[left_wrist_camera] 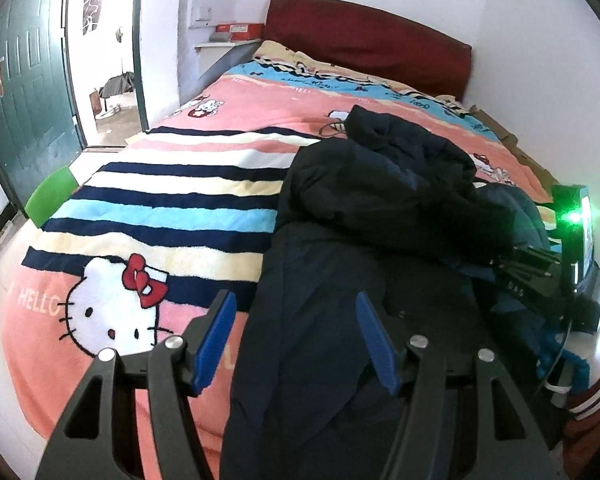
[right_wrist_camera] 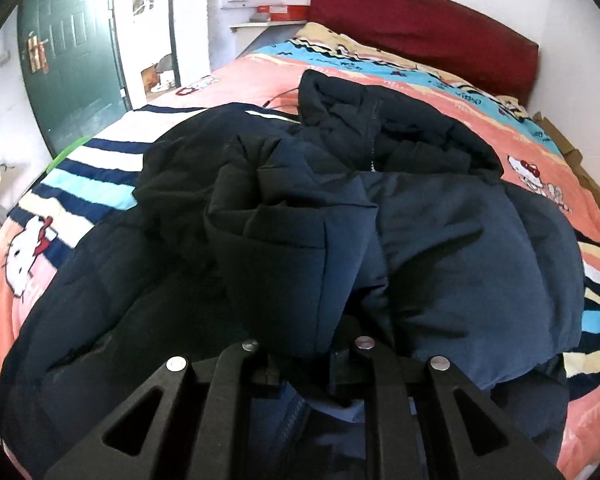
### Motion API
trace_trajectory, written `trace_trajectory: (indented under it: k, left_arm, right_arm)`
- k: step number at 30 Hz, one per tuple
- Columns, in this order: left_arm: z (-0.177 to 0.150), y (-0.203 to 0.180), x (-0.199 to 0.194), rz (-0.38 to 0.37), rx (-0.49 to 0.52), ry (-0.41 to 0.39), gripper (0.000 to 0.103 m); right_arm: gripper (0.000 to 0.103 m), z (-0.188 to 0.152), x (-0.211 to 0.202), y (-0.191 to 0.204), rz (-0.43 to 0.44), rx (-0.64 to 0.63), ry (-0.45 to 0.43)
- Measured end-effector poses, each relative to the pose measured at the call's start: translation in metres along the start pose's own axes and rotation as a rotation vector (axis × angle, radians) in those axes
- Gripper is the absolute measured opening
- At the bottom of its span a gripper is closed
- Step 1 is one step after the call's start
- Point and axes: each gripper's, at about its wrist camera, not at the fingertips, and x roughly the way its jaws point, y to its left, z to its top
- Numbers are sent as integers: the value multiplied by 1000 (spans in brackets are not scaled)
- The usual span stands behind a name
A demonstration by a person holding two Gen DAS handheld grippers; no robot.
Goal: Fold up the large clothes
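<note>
On a bed (left_wrist_camera: 148,208) with a cartoon-cat blanket, the left tongs (left_wrist_camera: 296,340) gape wide over the edge of a dark navy padded jacket (right_wrist_camera: 440,240). Right tongs (right_wrist_camera: 300,364) pinch a jacket fold, fingertips buried in fabric.

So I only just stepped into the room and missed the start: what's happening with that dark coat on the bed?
A person is folding a navy puffer jacket on the Hello Kitty blanket, with a hand-held gripper in each hand. The right hand-held gripper is buried in a bunched fold of the jacket; its fingertips are hidden, so a grip is likely but not certain. The left hand-held gripper is open, its blue pads straddling the jacket's near edge. The jacket is heaped, not yet flat.
</note>
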Motion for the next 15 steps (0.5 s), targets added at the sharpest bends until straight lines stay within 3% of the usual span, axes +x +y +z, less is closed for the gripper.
trace_trajectory:
  k: [4, 8, 9, 11, 12, 13, 15]
  left_arm:
    - [-5, -6, -6, -14, 11, 0, 61]
    - [-7, -10, -12, -31, 16, -5, 61]
    - [-7, -10, -14, -35, 17, -8, 61]
    - [-7, -10, -19, -44, 18, -18, 61]
    - [-7, -10, -19, -45, 17, -18, 61]
    - [-6, -10, -20, -47, 12, -16, 61]
    - [-3, -10, -23, -51, 0, -21, 61]
  right_arm:
    - [14, -14, -14, 2, 8, -15, -8]
    - [16, -20, -2, 9, -28, -32, 30]
    - [20, -19, 0, 12, -33, -38, 35]
    - [44, -18, 3, 17, 3, -41, 49]
    - [72, -17, 3, 20, 27, -41, 55]
    - [84, -17, -2, 25, 42, -46, 42]
    - [84, -17, -11, 31, 64, -55, 20]
